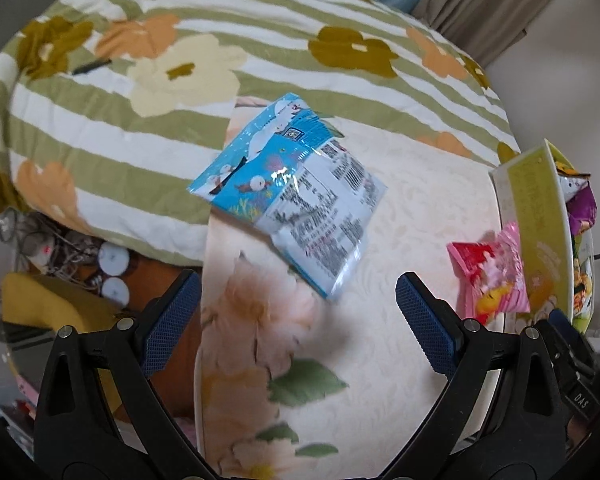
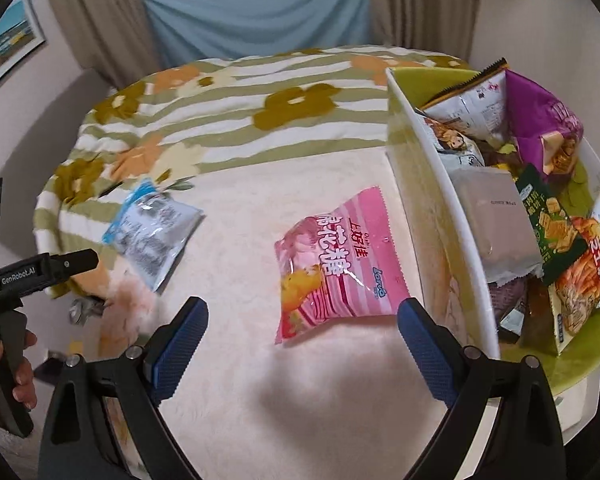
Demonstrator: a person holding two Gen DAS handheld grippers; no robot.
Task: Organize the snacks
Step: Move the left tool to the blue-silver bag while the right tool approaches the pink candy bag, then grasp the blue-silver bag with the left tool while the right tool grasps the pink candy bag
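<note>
Pink packet (image 2: 338, 266): glossy marshmallow bag, lying flat just ahead of the right gripper (image 2: 303, 338), between its fingers' lines and a little beyond the tips; close beside the container wall, so a short carry would take it in.
Right jaws: spread wide, nothing between them; likely lined up to close on the pink packet's lower edge.
Blue packet (image 1: 288, 192): lies printed-back up, straight ahead of the left gripper (image 1: 298, 312) and beyond its tips, partly on the cream floral cover (image 1: 400, 184) and partly over the edge of the striped quilt (image 1: 112, 120); its near corner points toward the jaw gap.
Left jaws: wide open and holding nothing, hovering above the cover.
White container (image 2: 440, 216): to the outer side of the right jaw, already crowded with bags (purple, green, orange, a grey pouch); evidently the collecting place.
In the way: the container's tall near wall stands between the pink packet and the pile, so a lift over the rim seems needed; little room is left inside.
Around: curtains (image 2: 260, 12) behind the bed; cables and clutter beyond the left jaw's outer side.
Progress: two packets remain loose, by my reading.
</note>
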